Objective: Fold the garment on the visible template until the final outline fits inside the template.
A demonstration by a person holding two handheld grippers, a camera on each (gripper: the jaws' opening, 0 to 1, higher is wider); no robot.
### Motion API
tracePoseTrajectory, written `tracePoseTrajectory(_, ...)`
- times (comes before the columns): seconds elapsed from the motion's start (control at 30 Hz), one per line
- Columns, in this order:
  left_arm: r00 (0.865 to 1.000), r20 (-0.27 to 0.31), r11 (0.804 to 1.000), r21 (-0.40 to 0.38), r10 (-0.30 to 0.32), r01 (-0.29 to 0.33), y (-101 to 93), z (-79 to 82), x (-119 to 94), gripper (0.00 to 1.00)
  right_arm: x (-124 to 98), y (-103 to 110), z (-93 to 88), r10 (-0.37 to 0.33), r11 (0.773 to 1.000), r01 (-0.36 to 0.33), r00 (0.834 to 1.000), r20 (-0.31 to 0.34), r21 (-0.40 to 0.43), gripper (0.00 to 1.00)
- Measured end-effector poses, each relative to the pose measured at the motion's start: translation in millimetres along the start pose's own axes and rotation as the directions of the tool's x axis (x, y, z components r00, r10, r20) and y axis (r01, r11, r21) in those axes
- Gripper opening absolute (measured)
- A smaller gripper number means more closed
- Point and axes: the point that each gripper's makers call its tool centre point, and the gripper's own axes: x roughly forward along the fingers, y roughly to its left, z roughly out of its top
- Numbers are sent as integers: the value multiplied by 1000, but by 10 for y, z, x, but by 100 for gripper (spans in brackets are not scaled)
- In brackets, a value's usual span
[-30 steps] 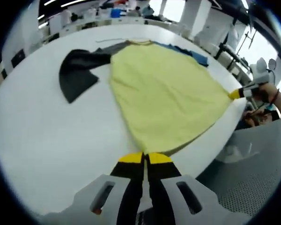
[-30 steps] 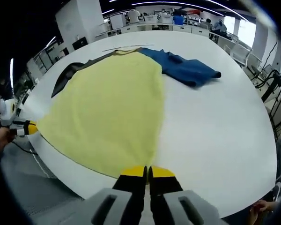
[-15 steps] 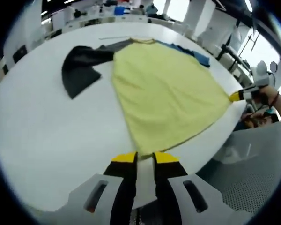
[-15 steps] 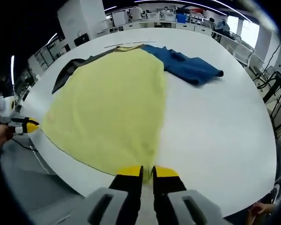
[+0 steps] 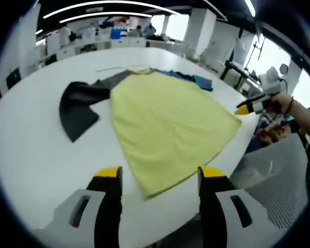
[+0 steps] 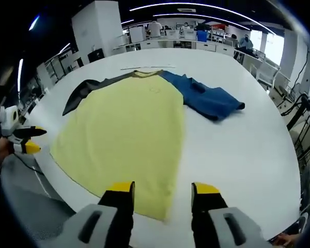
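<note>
While both tongs gape, right view bares blue sleeve (image 6: 217, 102).

A grey mesh chair back (image 5: 279, 175) is seen beside the white table (image 5: 31, 155). Desks and people (image 6: 244, 41) are seen far behind.

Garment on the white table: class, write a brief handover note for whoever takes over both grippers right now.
Left gripper: jaws open, holding nothing, at the near hem corner.
Right gripper: jaws open, holding nothing, at the other hem corner.
Garment: lies flat on the white table, yellow body spread, dark grey sleeve out to one side, blue sleeve to the other.
Done: garment spread out.
Left: every fold; no fold is made yet. I cannot make out a template outline.
</note>
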Motion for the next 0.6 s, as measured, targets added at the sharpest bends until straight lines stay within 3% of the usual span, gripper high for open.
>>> tracePoseTrajectory(0.2, 999, 41, 999, 27, -20, 19, 21, 93, -3, 71, 12, -46, 270, 10, 1000, -10, 999, 37, -3, 48)
tracePoseTrajectory(0.37, 999, 41, 999, 32, -15, 14, 43, 114, -2, 79, 45, -124, 551, 14, 1000, -13, 995, 95, -13, 47)
tracePoseTrajectory(0.47, 995, 95, 998, 53, -20, 15, 20, 224, -23, 86, 117, -200, 677, 10, 999, -4, 994, 112, -52, 46)
tracePoseTrajectory(0.6, 989, 139, 999, 6, -47, 47, -57, 330, -76, 93, 230, -319, 819, 3, 995, 10, 992, 129, -104, 46)
